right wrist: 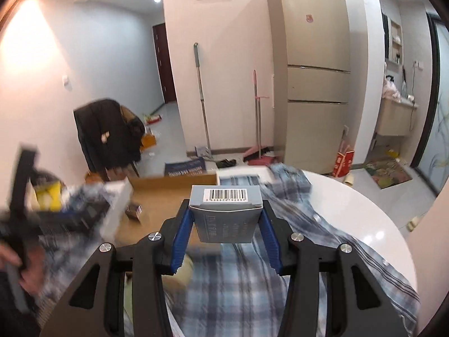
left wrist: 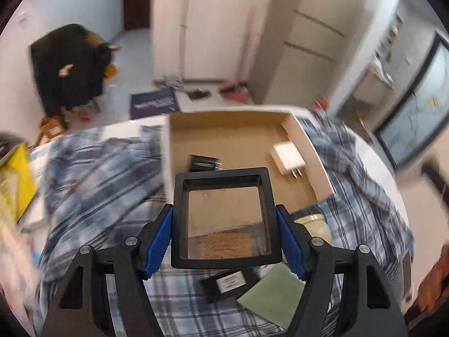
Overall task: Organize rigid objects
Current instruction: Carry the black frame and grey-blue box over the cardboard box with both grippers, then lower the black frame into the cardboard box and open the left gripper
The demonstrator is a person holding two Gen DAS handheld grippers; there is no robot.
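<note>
My left gripper (left wrist: 224, 224) is shut on a black square frame with a clear pane (left wrist: 224, 216) and holds it above the near edge of an open cardboard box (left wrist: 252, 137). In the box lie a white charger plug (left wrist: 287, 158) and a small black part (left wrist: 203, 163). My right gripper (right wrist: 226, 224) is shut on a small grey carton with a barcode label (right wrist: 226, 213) and holds it above the plaid cloth, near the same box (right wrist: 168, 193). A small shiny object (right wrist: 134, 212) lies in the box.
A blue plaid cloth (left wrist: 98, 174) covers the round white table (right wrist: 364, 224). On it lie a black labelled block (left wrist: 227, 283), a green card (left wrist: 275, 295), a cream jar (left wrist: 314, 224) and a yellow box (left wrist: 14, 182). Beyond stand a fridge (right wrist: 314, 84) and a draped chair (right wrist: 109, 134).
</note>
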